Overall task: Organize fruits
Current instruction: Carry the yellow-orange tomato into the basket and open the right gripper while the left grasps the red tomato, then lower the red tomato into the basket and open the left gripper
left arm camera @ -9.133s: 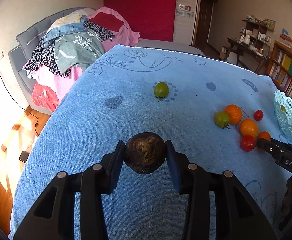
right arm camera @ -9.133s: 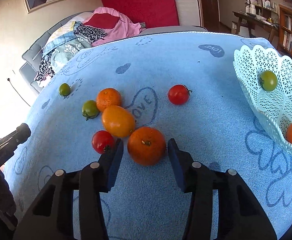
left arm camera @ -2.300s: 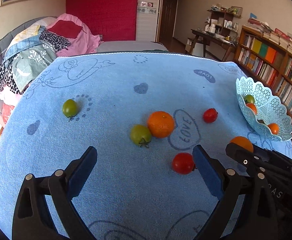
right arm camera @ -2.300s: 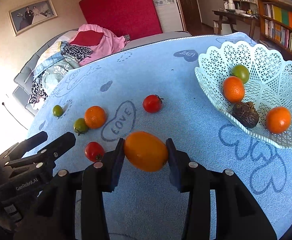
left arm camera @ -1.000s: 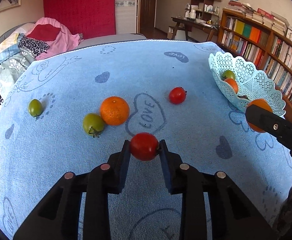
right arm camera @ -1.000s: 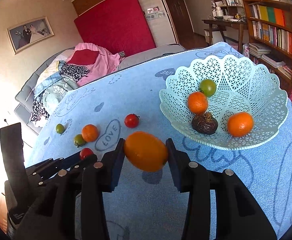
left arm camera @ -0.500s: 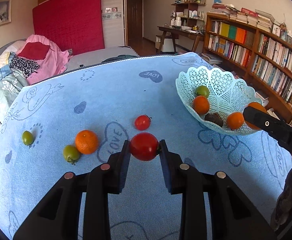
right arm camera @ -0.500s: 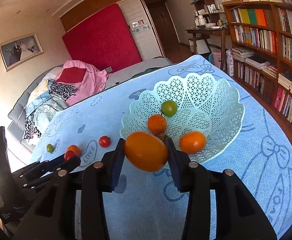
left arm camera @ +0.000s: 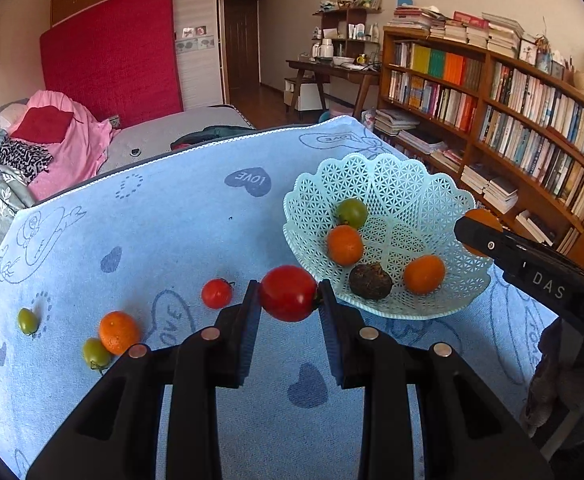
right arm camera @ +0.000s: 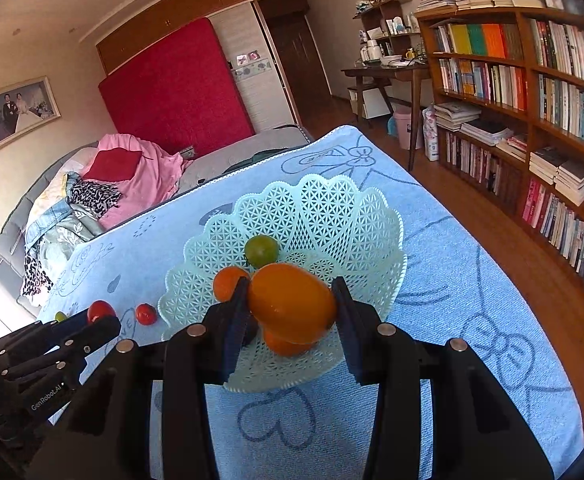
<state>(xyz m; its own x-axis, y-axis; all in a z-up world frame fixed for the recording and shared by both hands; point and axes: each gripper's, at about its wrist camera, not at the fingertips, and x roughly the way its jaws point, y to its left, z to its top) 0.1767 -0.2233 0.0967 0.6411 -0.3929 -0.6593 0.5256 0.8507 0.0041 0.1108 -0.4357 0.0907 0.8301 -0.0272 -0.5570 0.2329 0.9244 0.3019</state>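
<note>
My left gripper point(left arm camera: 288, 300) is shut on a red tomato point(left arm camera: 288, 293), held above the blue cloth just left of the white lattice basket point(left arm camera: 424, 184). The basket holds a green tomato point(left arm camera: 351, 213), two oranges point(left arm camera: 345, 245) and a dark brown fruit point(left arm camera: 370, 281). My right gripper point(right arm camera: 290, 306) is shut on a large orange fruit point(right arm camera: 292, 303), held over the basket point(right arm camera: 332, 208). It shows at the right of the left wrist view point(left arm camera: 477, 227). Loose on the cloth lie a red tomato point(left arm camera: 216, 293), an orange point(left arm camera: 118, 332) and two green tomatoes point(left arm camera: 96, 353).
The table wears a blue towel point(left arm camera: 164, 216) with heart prints. Its right edge drops to a wood floor point(right arm camera: 532, 264) beside bookshelves point(right arm camera: 552, 92). A sofa heaped with clothes point(right arm camera: 104, 188) stands behind the table's far edge.
Both grippers have risen and moved right toward the basket with their fruit. The right gripper's orange fruit now hangs over the basket's bowl; the left's red tomato is near its left rim.
</note>
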